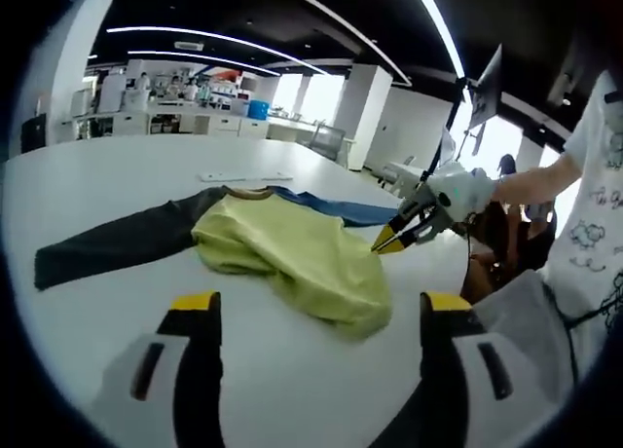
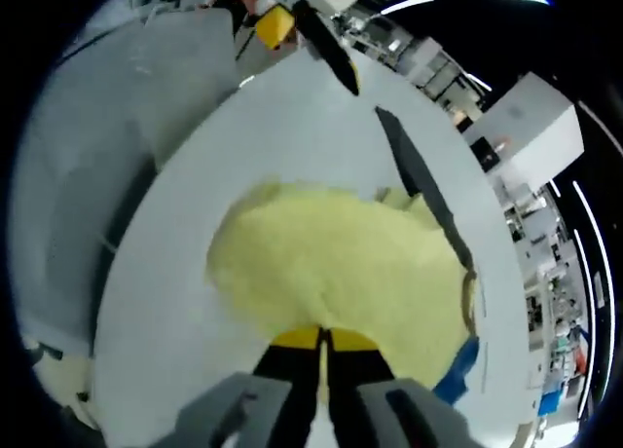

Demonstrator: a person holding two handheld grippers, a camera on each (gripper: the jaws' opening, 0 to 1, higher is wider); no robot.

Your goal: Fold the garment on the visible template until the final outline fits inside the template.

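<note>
A long-sleeved garment lies on the white table (image 1: 107,180), its yellow-green body (image 1: 292,248) bunched in the middle. A dark grey sleeve (image 1: 117,245) runs left and a blue sleeve (image 1: 336,210) runs right. My left gripper (image 1: 321,307) is open, hanging short of the near hem with nothing between its jaws. The right gripper (image 1: 386,241), held by a gloved hand (image 1: 458,190), sits at the body's right edge. In the right gripper view, my right gripper (image 2: 325,341) is shut on the yellow body (image 2: 341,263). The dark sleeve (image 2: 419,175) and a bit of blue sleeve (image 2: 458,365) lie beyond. The left gripper (image 2: 307,34) hangs over the far side.
A flat white strip (image 1: 243,176) lies on the table behind the garment. A person in a white printed shirt (image 1: 594,205) stands at the right. The table's rounded edge (image 2: 122,273) drops to grey floor. Lab counters and shelves fill the background.
</note>
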